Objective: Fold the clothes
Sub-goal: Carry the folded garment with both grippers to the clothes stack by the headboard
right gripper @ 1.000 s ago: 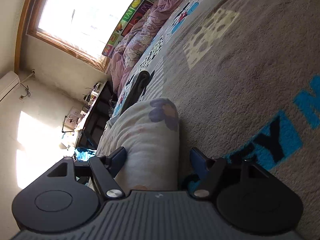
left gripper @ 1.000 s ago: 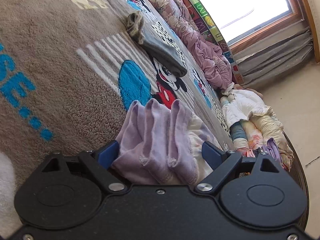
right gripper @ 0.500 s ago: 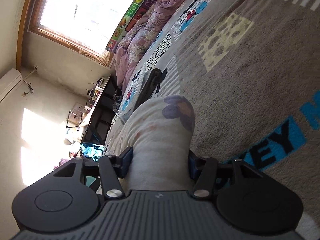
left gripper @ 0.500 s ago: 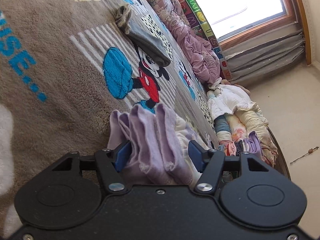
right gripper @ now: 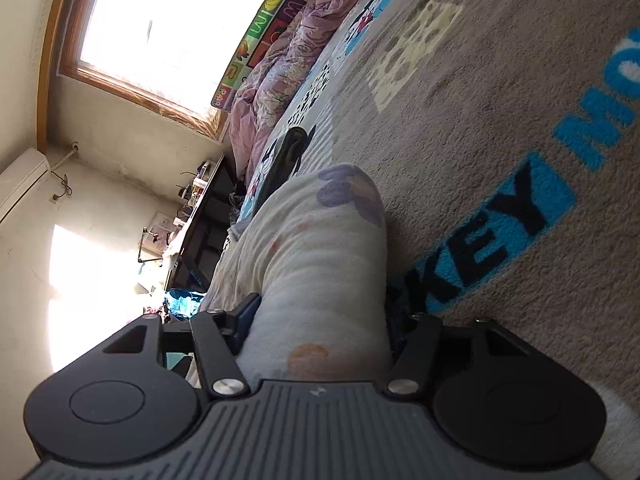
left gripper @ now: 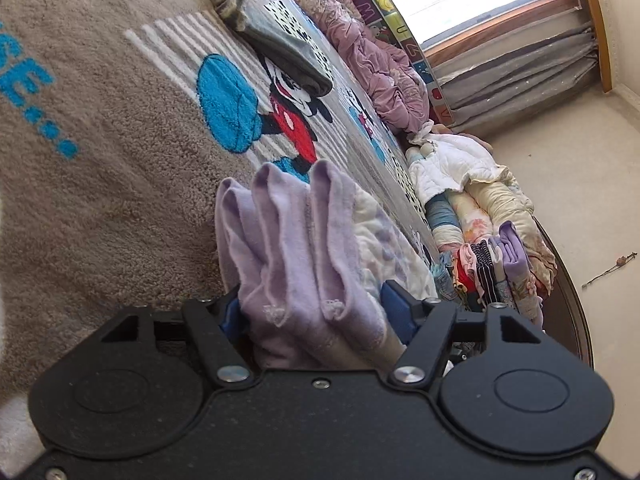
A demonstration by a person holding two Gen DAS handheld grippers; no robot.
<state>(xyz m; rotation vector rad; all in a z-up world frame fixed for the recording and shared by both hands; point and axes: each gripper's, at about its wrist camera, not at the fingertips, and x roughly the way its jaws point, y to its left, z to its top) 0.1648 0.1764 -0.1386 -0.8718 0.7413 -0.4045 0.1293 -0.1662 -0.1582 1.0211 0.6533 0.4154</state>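
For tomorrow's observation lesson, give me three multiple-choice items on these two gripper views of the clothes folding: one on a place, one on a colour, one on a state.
1. Where does the grey garment lie?
A. on the cartoon-mouse blanket
B. on the floor
C. on the windowsill

2. What colour is the bunched cuff edge gripped by the left gripper?
A. red
B. lilac
C. black

3. What is the state of the right gripper?
A. open and empty
B. shut on the floral cream garment
C. out of view

Answers:
1 A: it rests on the blanket, across the mouse's printed head.
2 B: the lilac cuffs stand up in folds between the blue pads.
3 B: both fingers press against the floral cream garment.
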